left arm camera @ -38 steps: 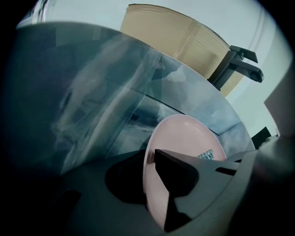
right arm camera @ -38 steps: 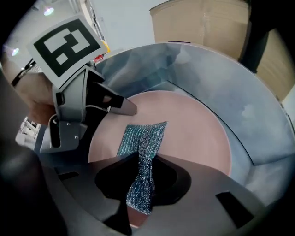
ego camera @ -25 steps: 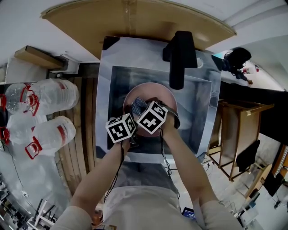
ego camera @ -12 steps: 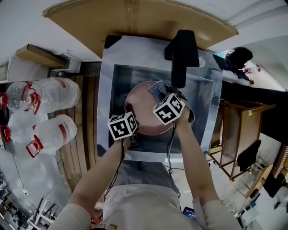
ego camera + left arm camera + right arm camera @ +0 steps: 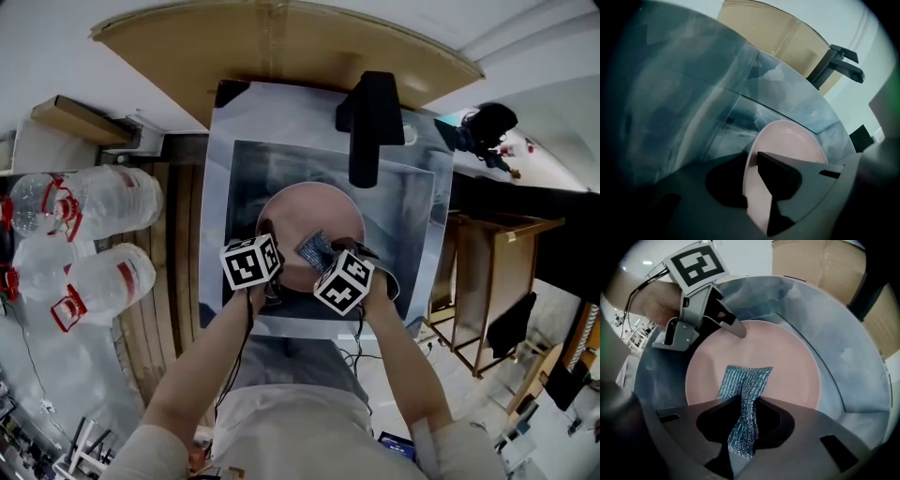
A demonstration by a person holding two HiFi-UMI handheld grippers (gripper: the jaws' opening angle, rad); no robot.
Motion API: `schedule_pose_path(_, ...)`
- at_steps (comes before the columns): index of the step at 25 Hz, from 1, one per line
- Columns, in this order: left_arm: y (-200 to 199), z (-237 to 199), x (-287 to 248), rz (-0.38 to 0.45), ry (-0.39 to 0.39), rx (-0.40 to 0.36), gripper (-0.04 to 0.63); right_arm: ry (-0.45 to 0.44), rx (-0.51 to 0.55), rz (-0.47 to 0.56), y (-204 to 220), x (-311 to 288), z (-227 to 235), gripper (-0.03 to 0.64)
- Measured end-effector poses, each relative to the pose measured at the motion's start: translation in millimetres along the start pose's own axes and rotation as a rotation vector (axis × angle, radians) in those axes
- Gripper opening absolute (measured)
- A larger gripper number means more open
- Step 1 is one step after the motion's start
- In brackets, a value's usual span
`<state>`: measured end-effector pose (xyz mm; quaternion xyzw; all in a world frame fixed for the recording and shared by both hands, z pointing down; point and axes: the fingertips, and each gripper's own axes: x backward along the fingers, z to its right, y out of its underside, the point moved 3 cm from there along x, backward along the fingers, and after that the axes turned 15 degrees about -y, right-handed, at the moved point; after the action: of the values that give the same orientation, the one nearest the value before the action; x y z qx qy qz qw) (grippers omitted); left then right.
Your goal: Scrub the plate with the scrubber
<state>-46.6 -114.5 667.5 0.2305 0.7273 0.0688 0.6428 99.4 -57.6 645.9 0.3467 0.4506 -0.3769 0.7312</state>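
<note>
A pink plate lies tilted in the steel sink. My left gripper is shut on its left rim; in the left gripper view the plate stands edge-on between the jaws of that gripper. My right gripper is shut on a silver-blue mesh scrubber. In the right gripper view the scrubber hangs from the right gripper and lies flat on the near part of the plate. The left gripper clamps the far-left rim there.
A black faucet hangs over the back of the sink. Large water bottles lie on the left. A curved wooden board stands behind the sink, and a wooden rack is on the right.
The right gripper swept the scrubber from the plate's left middle to its far right side, then back to the near edge. The left gripper kept its hold on the rim.
</note>
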Motion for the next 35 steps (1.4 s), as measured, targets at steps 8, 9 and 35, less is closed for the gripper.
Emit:
schedule_pose_path(8, 0.1, 1.4, -0.6, 0.012, 0.010, -0.029, 0.074, -0.029, 0.117, 0.064, -52.1, -23.1, -12.4, 0.117)
schedule_pose_path(9, -0.2, 1.3, -0.7, 0.014, 0.011, -0.030, 0.074, -0.016, 0.152, 0.047, -56.9, -23.2, -7.8, 0.117)
schedule_pose_path(35, 0.9, 0.3, -0.6, 0.006, 0.022, -0.009, 0.080, 0.119, 0.247, -0.110, -10.5, -14.9, -28.3, 0.110)
